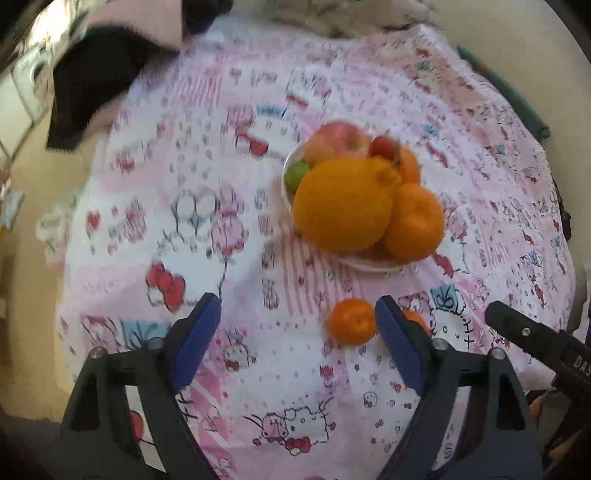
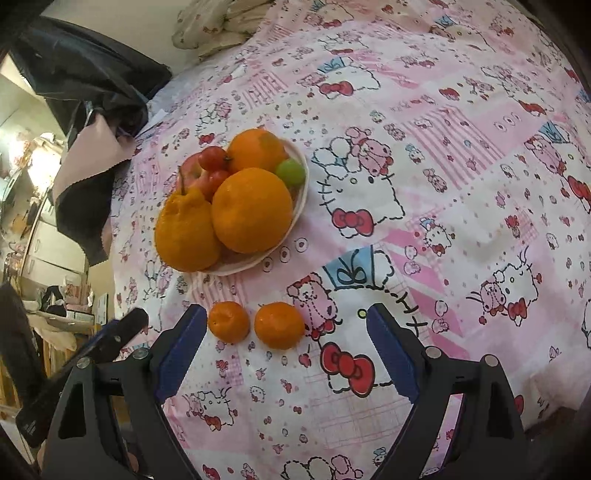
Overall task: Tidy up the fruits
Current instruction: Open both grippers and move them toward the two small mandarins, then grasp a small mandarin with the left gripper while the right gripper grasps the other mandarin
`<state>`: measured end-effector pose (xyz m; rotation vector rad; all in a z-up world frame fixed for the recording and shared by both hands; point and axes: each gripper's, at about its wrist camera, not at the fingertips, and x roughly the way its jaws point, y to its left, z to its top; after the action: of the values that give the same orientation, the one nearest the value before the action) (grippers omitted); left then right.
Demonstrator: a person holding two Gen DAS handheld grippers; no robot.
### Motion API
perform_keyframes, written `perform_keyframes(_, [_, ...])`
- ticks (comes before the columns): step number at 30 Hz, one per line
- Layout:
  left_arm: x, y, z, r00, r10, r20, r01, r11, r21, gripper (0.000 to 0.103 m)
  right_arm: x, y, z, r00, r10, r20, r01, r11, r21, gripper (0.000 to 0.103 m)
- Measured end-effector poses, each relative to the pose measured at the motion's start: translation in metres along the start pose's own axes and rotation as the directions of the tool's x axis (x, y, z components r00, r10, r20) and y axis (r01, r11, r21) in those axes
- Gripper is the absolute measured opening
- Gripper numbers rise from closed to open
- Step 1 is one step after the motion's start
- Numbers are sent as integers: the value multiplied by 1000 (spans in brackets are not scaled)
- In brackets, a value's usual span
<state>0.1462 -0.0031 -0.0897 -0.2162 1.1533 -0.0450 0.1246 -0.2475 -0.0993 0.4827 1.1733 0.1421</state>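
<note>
A white plate on the pink cartoon-print sheet holds a bumpy orange, two round oranges, an apple, small tomatoes and a green fruit. Two mandarins lie loose on the sheet in front of the plate. My right gripper stands open above them, touching neither. My left gripper is open too. One mandarin sits just inside its right finger, and the other is mostly hidden behind that finger. The plate lies beyond.
A dark and pink garment hangs over the bed's left edge, with a pillow at the far end. Beyond the left edge are drawers and clutter. The right gripper's black finger shows at the right of the left wrist view.
</note>
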Motion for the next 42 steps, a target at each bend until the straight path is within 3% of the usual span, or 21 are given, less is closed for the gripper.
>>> perform_keyframes(3, [17,6,0,997,-29,-68,24,998,-66,84,8,-9,1,998,34,-52,-31,998,54,91])
perform_keyframes(6, [37,8,2,984,-118,-131,98,984,-149,84,14,-20,0,995,53,-82,-43,992,118,91])
perform_keyframes(12, [67,-18,-5,954,-191,-231,163,977,-135,80,18,-25,2,995,41,-91,-28,990,141,91])
perform_keyframes(16, [77,-35,-10,963,-122,-238,107,991,-74,76,18,-23,4,996,31,-86,-20,992,126,91])
perform_keyframes(19, [85,-36,-13,963,-90,-254,75,995,-68,61,20,-24,3,996,24,-91,-12,992,128,91])
perform_keyframes(21, [83,-38,-12,962,-129,-242,118,991,-58,42,21,-25,4,995,23,-95,-10,991,132,91])
perform_keyframes(22, [82,-41,-11,962,-126,-243,119,992,-45,39,21,-25,4,995,24,-95,-11,991,132,91])
perform_keyframes(25, [70,-45,-12,973,-99,-207,102,995,6,39,22,-22,5,995,23,-94,-12,993,120,91])
perform_keyframes(32, [40,-27,-9,981,-62,-181,66,998,17,39,29,-10,4,994,23,-108,-14,997,81,91])
perform_keyframes(42, [-13,7,-3,989,13,-148,-2,997,79,39,75,18,2,975,-56,-217,46,998,-53,91])
